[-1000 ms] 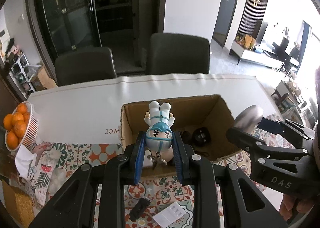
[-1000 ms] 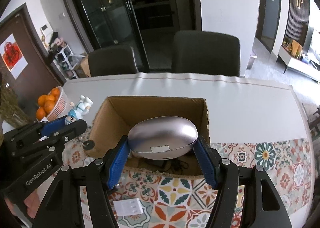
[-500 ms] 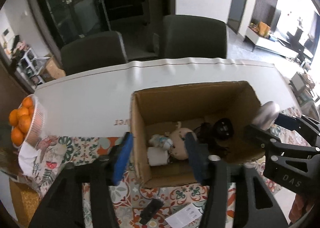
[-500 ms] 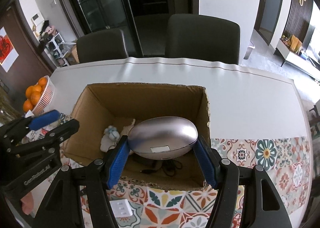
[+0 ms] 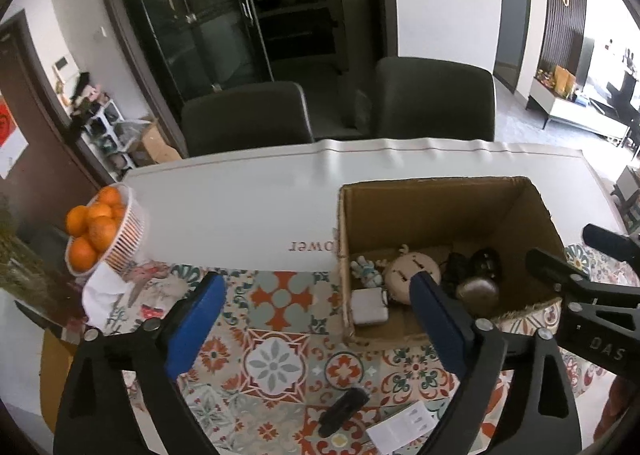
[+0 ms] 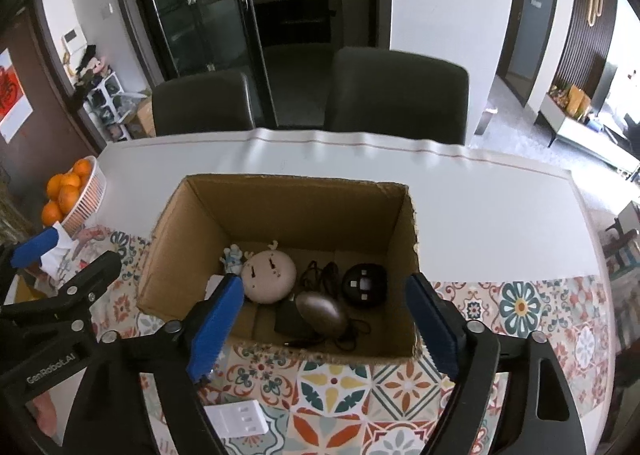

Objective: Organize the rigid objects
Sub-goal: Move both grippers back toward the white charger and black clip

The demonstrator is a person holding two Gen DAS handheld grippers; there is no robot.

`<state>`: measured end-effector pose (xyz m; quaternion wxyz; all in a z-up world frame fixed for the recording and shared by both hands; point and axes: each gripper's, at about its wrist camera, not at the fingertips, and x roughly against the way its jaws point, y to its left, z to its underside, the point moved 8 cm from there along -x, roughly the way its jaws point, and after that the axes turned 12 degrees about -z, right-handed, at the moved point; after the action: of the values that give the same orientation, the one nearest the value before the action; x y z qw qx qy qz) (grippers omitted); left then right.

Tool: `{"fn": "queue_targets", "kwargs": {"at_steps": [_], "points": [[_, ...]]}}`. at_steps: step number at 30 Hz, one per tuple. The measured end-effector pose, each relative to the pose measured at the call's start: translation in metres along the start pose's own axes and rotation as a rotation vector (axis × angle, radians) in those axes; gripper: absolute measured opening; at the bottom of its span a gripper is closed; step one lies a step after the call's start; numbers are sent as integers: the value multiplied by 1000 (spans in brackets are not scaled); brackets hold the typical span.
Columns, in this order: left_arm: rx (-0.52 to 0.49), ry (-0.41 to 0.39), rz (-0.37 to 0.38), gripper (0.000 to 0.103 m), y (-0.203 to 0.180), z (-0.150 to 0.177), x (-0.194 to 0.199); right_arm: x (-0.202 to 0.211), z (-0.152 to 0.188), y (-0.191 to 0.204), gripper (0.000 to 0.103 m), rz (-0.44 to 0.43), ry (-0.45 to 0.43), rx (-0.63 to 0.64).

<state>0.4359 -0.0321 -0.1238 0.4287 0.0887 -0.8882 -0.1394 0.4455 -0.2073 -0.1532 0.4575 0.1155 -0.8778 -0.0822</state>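
Left wrist view: my left gripper (image 5: 314,301) hangs with its jaws spread wide and nothing between them. The box (image 5: 440,195) sits ahead and to its right; inside I see the figurine (image 5: 365,269), a white charger (image 5: 370,307) and a round beige toy (image 5: 412,275). Below the gripper lies a black stick (image 5: 343,411).

Right wrist view: my right gripper (image 6: 324,301) is also wide apart and empty — directly over the box's near wall (image 6: 320,351). The silver case (image 6: 322,313) lies in the box between the fingers, beside a black ball (image 6: 365,284). Oranges (image 6: 66,191) sit far left.
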Motion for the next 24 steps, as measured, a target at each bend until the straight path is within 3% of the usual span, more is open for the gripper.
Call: {"fn": "queue_targets", "kwargs": {"at_steps": [10, 15, 24], "points": [[30, -65, -64, 103, 28, 35, 32, 29, 29, 23, 88, 1, -42, 48], [53, -60, -47, 102, 38, 55, 41, 34, 50, 38, 88, -29, -43, 70], [110, -15, -91, 102, 64, 103, 43, 25, 88, 66, 88, -75, 9, 127]]}}
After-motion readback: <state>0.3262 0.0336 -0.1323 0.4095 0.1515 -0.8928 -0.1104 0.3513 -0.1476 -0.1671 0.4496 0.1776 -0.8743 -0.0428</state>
